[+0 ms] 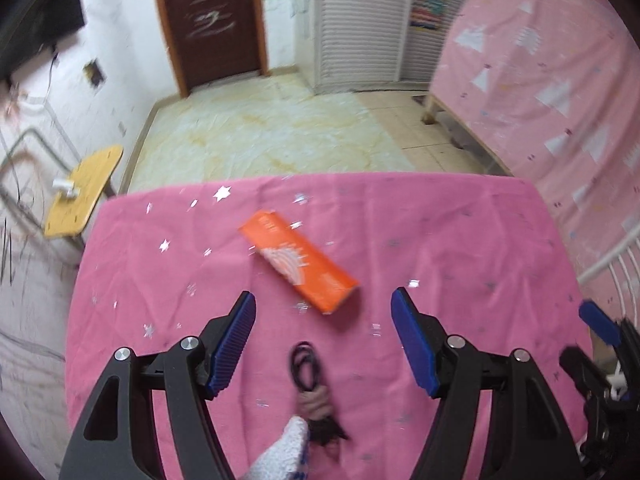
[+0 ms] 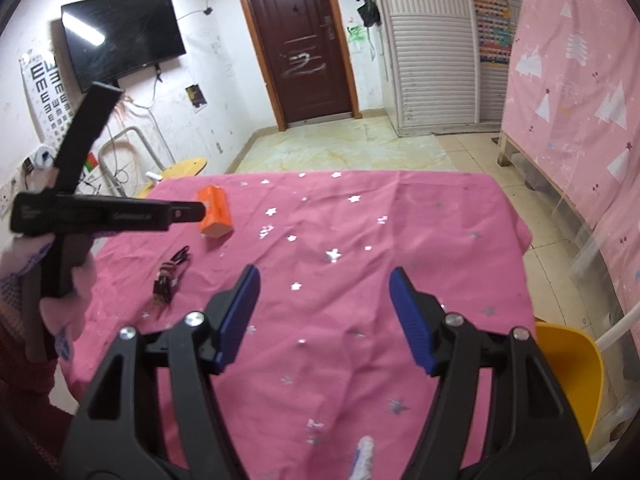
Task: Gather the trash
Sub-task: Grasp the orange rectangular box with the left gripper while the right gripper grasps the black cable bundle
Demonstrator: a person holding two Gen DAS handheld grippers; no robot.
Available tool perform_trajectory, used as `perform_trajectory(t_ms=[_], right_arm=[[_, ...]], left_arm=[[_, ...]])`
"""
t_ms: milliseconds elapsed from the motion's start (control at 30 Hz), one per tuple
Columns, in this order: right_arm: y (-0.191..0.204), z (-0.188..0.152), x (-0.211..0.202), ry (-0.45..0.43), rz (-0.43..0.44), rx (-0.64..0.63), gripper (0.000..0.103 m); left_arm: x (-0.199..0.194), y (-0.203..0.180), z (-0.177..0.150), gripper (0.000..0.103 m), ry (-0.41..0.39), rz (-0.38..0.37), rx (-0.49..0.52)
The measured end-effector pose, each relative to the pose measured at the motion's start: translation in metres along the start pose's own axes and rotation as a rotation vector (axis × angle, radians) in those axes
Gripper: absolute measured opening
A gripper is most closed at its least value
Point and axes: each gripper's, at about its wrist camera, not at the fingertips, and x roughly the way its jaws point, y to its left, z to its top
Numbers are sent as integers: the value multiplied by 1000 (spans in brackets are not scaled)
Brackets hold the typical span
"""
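Note:
An orange carton lies flat on the pink star-print tablecloth, just ahead of my open, empty left gripper. A bundled black cable lies between its fingers, nearer the camera. In the right wrist view the orange carton sits far left on the tablecloth, with the cable bundle in front of it. My right gripper is open and empty over the table's middle. The left tool body hovers at the left, partly hiding the carton.
A yellow bin stands at the table's right front corner. A small wooden stool stands left of the table. A pink curtained bed frame runs along the right. Bare tiled floor lies beyond the table toward a dark door.

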Motion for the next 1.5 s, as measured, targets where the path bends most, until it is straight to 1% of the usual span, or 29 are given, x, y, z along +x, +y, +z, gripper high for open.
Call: perform_trajectory(t_ms=[133, 267, 367, 433, 533, 700, 800, 867, 967, 1000, 1167, 1400, 1467, 1500], right_arm=[[10, 1, 7, 14, 15, -21, 65], [15, 2, 12, 24, 24, -32, 65], [18, 1, 15, 29, 31, -36, 69], [20, 1, 16, 34, 33, -39, 70], [19, 1, 18, 39, 36, -42, 70], [20, 0, 20, 43, 40, -41, 70], [21, 0, 22, 48, 44, -42, 70], [23, 0, 24, 52, 48, -45, 70], [25, 0, 25, 56, 52, -49, 70], [27, -1, 25, 57, 53, -51, 70], [36, -2, 25, 62, 61, -65, 70], [56, 0, 29, 78, 96, -107, 71], [67, 0, 33, 86, 116, -120, 73], [72, 0, 34, 89, 121, -126, 76]], left_arm=[[13, 18, 4, 62, 31, -4, -57], [27, 28, 9, 62, 61, -27, -95], [38, 30, 13, 62, 81, -57, -118], [45, 30, 16, 62, 88, -66, -129], [53, 29, 22, 62, 94, -70, -134], [62, 19, 27, 61, 100, -70, -103], [66, 15, 26, 54, 116, -81, -98], [66, 15, 26, 48, 117, -73, -96], [66, 13, 28, 27, 121, -70, -88], [66, 13, 29, 23, 123, -72, -84], [62, 16, 27, 15, 99, -75, -83], [30, 34, 24, 15, 22, -80, -79], [22, 41, 22, 15, 5, -80, -81], [17, 46, 21, 15, -7, -81, -84]])
